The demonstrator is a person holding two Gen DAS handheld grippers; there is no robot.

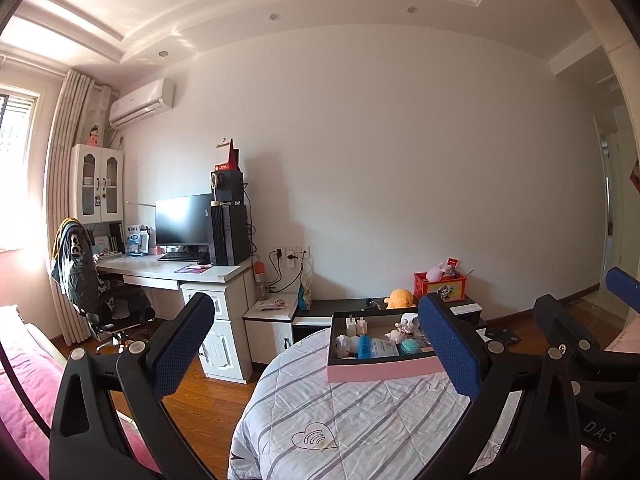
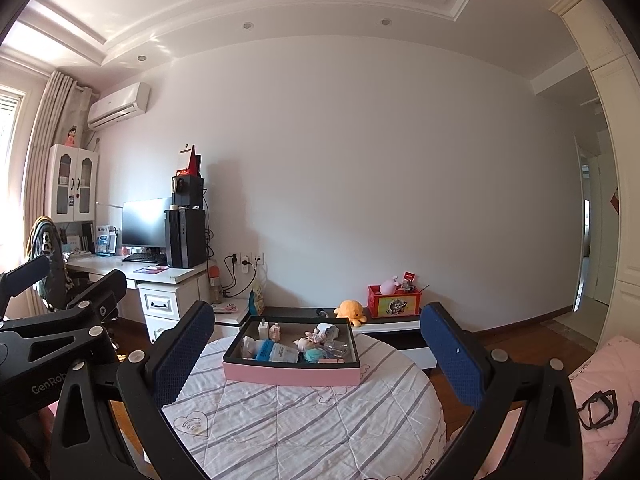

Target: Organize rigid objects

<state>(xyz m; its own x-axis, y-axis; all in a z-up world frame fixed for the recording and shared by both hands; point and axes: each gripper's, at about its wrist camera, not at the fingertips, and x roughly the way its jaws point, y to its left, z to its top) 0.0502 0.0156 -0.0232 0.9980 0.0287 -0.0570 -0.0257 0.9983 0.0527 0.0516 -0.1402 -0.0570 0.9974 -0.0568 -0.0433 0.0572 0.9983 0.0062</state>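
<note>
A pink box (image 1: 384,372) with a dark inside sits on a round table under a striped white quilt (image 1: 360,420). It holds several small things: a white charger (image 1: 351,325), a blue-and-white pack (image 1: 364,346), a teal ball (image 1: 410,346) and small figures. The box also shows in the right wrist view (image 2: 292,376). My left gripper (image 1: 320,344) is open and empty, held above the table's near side. My right gripper (image 2: 316,350) is open and empty, facing the box from a little further back. Each gripper shows at the edge of the other's view.
A low dark bench (image 2: 384,322) behind the table carries an orange plush (image 2: 350,312) and a red box (image 2: 394,300). A white desk (image 1: 168,270) with a monitor, a PC tower and a chair stands at left. Pink bedding (image 2: 608,392) lies at right.
</note>
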